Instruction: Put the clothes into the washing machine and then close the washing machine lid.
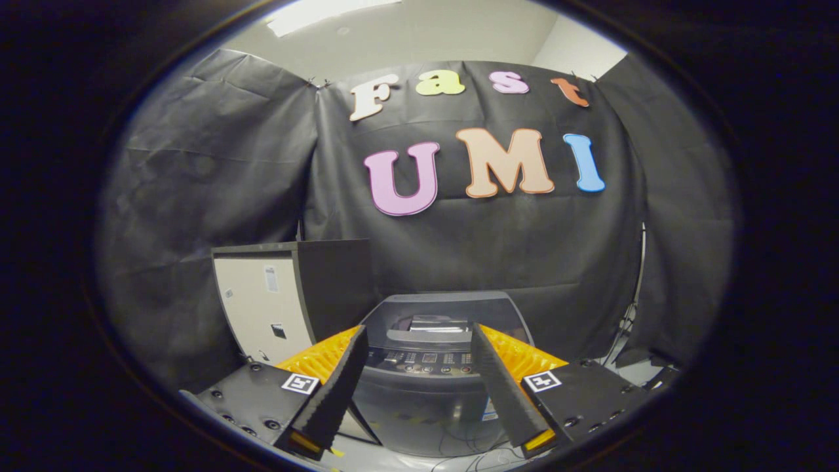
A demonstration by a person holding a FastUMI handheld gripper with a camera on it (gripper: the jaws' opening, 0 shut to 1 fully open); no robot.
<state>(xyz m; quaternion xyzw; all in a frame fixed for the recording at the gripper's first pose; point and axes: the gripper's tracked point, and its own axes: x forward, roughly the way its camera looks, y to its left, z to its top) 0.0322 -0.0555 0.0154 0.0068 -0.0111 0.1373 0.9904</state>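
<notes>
A grey top-loading washing machine (429, 400) stands on the floor just beyond my fingers, against the black cloth wall. Its control panel (423, 359) faces me, framed between the two fingers. Its lid (440, 307) lies behind the panel with a bright reflection on it and looks down, though from this low angle I cannot tell for sure. My gripper (418, 329) is open, a wide gap between its fingers and nothing held in it. It hangs short of the machine and touches nothing.
A box-like cabinet (262, 305) with a pale front and dark side stands left of the washer. Thin cables (472, 452) lie on the light floor in front of the machine, and a cable (632, 308) hangs down the cloth wall at the right.
</notes>
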